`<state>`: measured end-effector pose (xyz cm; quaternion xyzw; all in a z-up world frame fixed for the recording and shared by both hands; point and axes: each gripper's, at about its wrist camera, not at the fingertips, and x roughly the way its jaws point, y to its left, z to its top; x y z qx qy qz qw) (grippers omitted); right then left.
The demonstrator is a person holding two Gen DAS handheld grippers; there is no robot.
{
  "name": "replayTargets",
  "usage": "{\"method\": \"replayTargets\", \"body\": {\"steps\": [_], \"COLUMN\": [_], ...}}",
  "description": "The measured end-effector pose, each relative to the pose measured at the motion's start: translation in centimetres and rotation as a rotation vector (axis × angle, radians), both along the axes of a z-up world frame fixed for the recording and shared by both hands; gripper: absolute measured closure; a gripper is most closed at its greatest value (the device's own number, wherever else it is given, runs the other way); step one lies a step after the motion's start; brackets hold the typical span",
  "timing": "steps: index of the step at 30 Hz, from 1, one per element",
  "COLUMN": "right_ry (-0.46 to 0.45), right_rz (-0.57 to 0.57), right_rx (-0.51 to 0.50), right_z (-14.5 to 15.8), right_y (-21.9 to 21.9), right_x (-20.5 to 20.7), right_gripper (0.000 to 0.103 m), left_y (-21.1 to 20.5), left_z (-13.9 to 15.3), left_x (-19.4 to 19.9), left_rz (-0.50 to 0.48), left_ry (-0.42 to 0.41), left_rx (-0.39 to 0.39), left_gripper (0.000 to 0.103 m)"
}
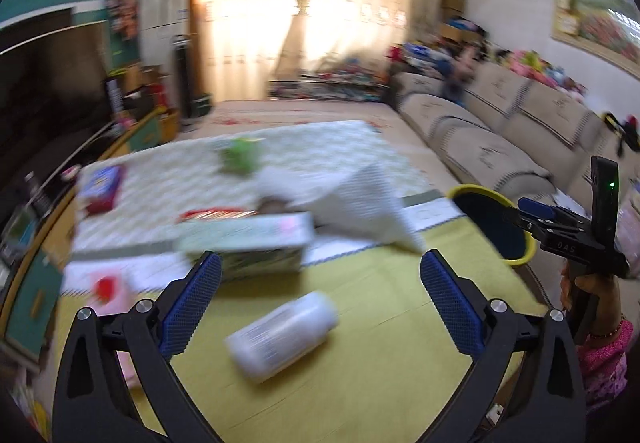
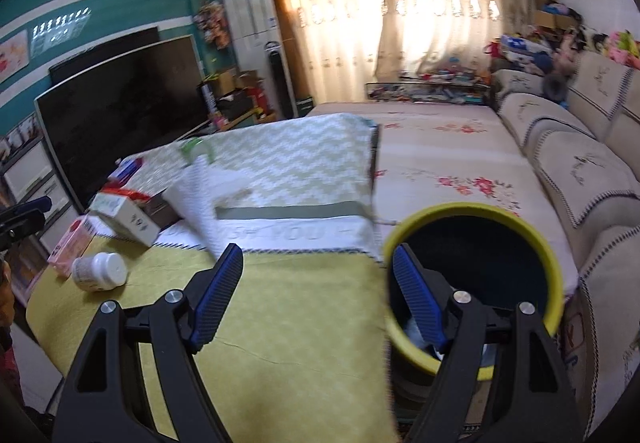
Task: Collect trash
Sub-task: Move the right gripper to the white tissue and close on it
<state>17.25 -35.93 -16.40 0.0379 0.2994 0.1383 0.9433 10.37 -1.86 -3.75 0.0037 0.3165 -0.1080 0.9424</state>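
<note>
My left gripper [image 1: 320, 271] stands wide open with nothing between its fingers, just above a white plastic bottle [image 1: 284, 335] lying on its side on the yellow-green table cover [image 1: 392, 323]. Beyond the bottle lie a blurred green-and-white carton [image 1: 248, 243] and a crumpled white sheet [image 1: 360, 203]. A yellow-rimmed bin [image 1: 516, 263] stands at the table's right edge. My right gripper [image 2: 316, 255] is open and empty, its right finger over the bin's [image 2: 472, 211] dark opening. The bottle [image 2: 100, 271] and carton [image 2: 124, 219] show at the left of the right wrist view.
A pink box [image 2: 68, 247] lies beside the bottle. A zigzag cloth [image 2: 288, 159] covers the table's far half, with a green object [image 1: 240, 155] and another box [image 1: 100, 187] on it. A television [image 2: 120, 111] stands left, a sofa [image 2: 580, 171] right. A hand [image 1: 592, 291] holds the right gripper.
</note>
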Motion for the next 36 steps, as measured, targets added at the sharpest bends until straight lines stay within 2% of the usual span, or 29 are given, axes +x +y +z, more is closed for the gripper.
{"method": "replayTargets", "body": {"steps": [5, 9, 15, 21, 23, 27, 30, 34, 36], "right_ry": [0.020, 0.042, 0.069, 0.094, 0.102, 0.125, 0.131, 0.121, 0.110], "right_rz": [0.121, 0.195, 0.264, 0.277, 0.270, 0.277, 0.285, 0.297, 0.301], "right_rx": [-0.039, -0.086, -0.166, -0.166, -0.159, -0.154, -0.154, -0.143, -0.136], "right_z": [-0.4, -0.6, -0.7, -1.3, -1.5, -2.0, -2.3, -2.1, -1.9], "right_y": [5.2, 8.4, 12.1, 13.6, 13.6, 13.6, 13.8, 13.8, 13.7], "right_x": [1.6, 4.0, 8.0, 9.7, 10.0, 10.4, 10.3, 9.7, 9.3], "right_gripper": [0.029, 0.029, 0.029, 0.035, 0.044, 0.054, 0.065, 0.091, 0.097], "left_y": [5.3, 7.5, 7.0, 6.2, 6.0, 5.5, 5.2, 4.8, 4.6], "left_z": [-1.1, -2.0, -2.8, -2.9, -2.9, -3.0, -3.3, -3.2, -3.3], "left_x": [-2.3, -3.2, -2.8, -2.9, -2.8, -2.8, -2.7, -2.8, -2.7], "left_rz": [0.088, 0.124, 0.146, 0.141, 0.133, 0.123, 0.118, 0.114, 0.111], "left_ry": [0.007, 0.029, 0.035, 0.033, 0.031, 0.034, 0.038, 0.041, 0.043], "left_rx": [-0.029, -0.078, -0.119, -0.124, -0.126, -0.127, -0.122, -0.123, -0.120], "left_gripper": [0.005, 0.005, 0.005, 0.005, 0.005, 0.005, 0.005, 0.005, 0.005]}}
